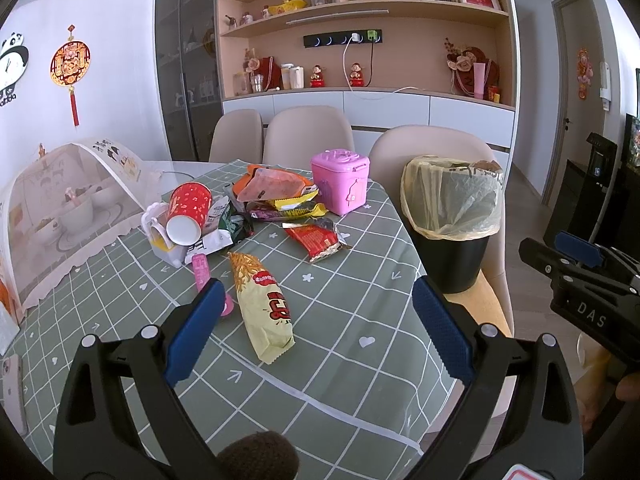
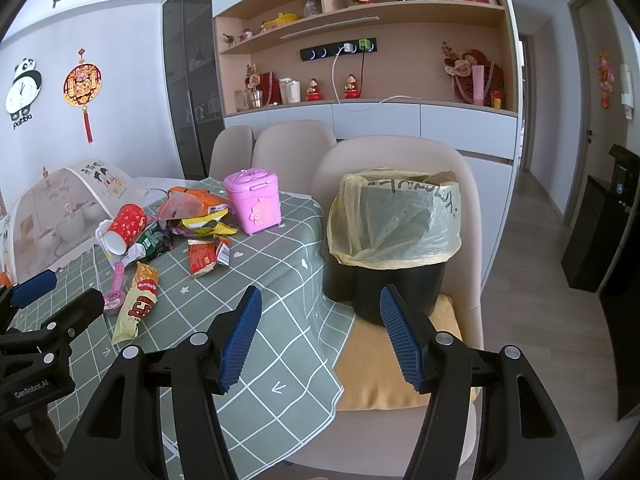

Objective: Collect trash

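Observation:
Snack wrappers litter the green checked tablecloth [image 1: 340, 320]: a yellow chip bag [image 1: 264, 304] [image 2: 136, 304] nearest me, a red wrapper [image 1: 316, 240] [image 2: 206, 256], a tipped red paper cup [image 1: 186, 212] [image 2: 124, 228] and a pile of orange, yellow and green packets [image 1: 272, 192] [image 2: 192, 212]. A black bin with a yellow liner [image 1: 452, 216] [image 2: 394, 236] stands on a chair at the table's right. My left gripper [image 1: 316, 324] hangs open above the chip bag, empty. My right gripper [image 2: 320, 328] is open and empty, facing the bin.
A pink toy box [image 1: 340, 184] [image 2: 254, 200] stands behind the wrappers. A mesh food cover [image 1: 60, 208] over dishes fills the table's left. A pink tube [image 1: 202, 272] lies by the chip bag. Beige chairs [image 1: 308, 132] line the far side; a phone [image 1: 12, 384] lies at the left edge.

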Motion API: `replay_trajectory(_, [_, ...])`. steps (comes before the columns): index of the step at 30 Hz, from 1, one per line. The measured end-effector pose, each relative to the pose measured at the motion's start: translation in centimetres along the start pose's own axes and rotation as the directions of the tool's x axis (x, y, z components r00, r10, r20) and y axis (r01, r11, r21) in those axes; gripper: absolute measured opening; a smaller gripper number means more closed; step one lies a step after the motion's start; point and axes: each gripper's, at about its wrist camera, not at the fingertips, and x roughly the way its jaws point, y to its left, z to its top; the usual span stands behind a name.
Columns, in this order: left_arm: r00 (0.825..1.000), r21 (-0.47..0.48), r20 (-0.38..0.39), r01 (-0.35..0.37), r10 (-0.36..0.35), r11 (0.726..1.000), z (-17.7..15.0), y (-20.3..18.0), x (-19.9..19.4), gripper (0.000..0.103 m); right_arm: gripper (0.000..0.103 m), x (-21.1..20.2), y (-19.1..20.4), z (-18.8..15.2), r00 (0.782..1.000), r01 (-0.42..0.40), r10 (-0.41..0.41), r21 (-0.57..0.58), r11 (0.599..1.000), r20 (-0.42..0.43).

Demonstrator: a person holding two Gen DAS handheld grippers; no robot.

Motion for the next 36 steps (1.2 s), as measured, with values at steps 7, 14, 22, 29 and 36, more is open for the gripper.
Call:
replay_trajectory(7, [1.000,-0.002,-0.002,0.002,-0.002,1.000,0.0,0.1,-0.1,0.090,0.059,0.0,0.0,0.0,1.000,0.001,-0.001,-0.001,1.000,0.000])
replay_trajectory(14, [1.000,-0.004,-0.003,0.003,-0.003,1.000,-0.1,0.2,0.0,0.090,0.059,0.0,0.0,0.0,1.000,0.001,-0.001,0.000,1.000,-0.001])
replay_trajectory(22, [1.000,-0.006,-0.005,0.001,-0.001,1.000,-0.2,0.2,0.0,0.090,0.059,0.0,-0.1,0.0,1.000,0.001,-0.001,0.000,1.000,-0.003])
replay_trajectory(29, [1.000,-0.027,-0.029,-0.004,0.004,1.000,-0.9,1.2,0.7,0.090,0.059,0.5,0.0,-0.2,1.000,-0.002,0.002,0.000,1.000,-0.021])
replay_trajectory(36, [0.986,-0.101,-0.168,-0.021,0.004,0.995,-0.9,7.1,5.1,0.090,0.059,4.6,2.3,0.6,0.991,-0.048,0.041,-0.048,0.998,-0.126])
